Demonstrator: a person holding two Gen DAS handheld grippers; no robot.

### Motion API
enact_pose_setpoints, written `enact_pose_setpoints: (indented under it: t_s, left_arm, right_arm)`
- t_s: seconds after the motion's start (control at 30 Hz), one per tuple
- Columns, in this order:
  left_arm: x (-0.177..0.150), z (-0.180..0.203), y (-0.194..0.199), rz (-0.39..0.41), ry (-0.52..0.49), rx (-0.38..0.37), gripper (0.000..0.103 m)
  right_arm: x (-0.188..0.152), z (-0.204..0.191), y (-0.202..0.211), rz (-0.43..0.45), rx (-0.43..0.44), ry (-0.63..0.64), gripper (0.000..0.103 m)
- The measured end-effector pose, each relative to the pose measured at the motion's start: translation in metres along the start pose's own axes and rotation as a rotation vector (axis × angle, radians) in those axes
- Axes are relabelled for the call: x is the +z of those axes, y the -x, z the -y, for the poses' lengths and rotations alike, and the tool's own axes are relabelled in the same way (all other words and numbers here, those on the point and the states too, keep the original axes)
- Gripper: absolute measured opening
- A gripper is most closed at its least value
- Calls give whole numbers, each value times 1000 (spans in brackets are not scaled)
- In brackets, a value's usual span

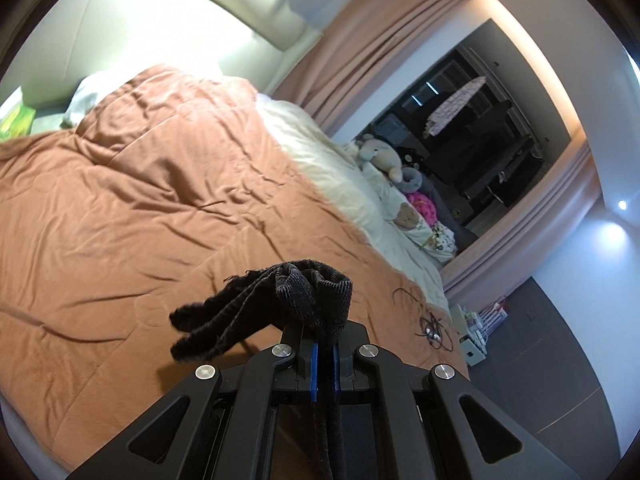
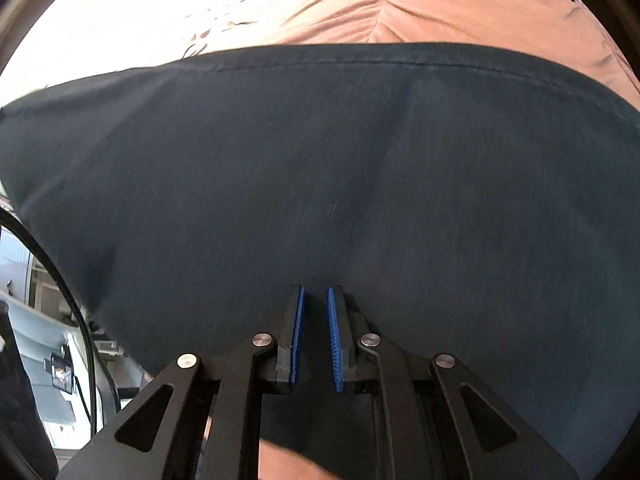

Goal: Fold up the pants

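The left gripper (image 1: 325,332) is clamped on a bunched end of the dark pants (image 1: 280,304), lifted above the orange duvet (image 1: 140,200), probably to carry it over. The right gripper (image 2: 316,300), jaws slightly apart and empty, hovers close over the pants' broad panel (image 2: 320,160) lying across the bed, likely seeking an edge.

Pants (image 2: 320,168) on duvet (image 1: 140,200); plush toys (image 1: 384,156) beyond.

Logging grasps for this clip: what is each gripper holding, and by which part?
Left gripper pinches the pants at a bunched, frayed edge. Right gripper holds nothing.
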State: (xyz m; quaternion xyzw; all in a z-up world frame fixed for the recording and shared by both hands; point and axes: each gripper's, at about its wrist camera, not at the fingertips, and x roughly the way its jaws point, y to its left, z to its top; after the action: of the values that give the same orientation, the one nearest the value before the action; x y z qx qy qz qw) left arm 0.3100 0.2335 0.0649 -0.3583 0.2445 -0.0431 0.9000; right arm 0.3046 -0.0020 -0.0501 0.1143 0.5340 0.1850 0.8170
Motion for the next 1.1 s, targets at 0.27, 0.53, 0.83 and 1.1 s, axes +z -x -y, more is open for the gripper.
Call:
enact_pose_setpoints:
  t_s: [0.27, 0.53, 0.83, 1.1]
  left_arm:
    - [1, 52, 0, -2, -63, -34, 5]
    - [1, 111, -2, -12, -145, -79, 5]
    - [-8, 191, -16, -51, -260, -126, 5]
    - [-27, 262, -27, -84, -340, -200, 5]
  right_arm:
    - [-32, 9, 15, 4, 52, -16, 8]
    - [-40, 28, 48, 87, 77, -47, 11]
    - [-63, 76, 121, 289, 105, -112, 54]
    - [-85, 124, 174, 399, 125, -163, 55]
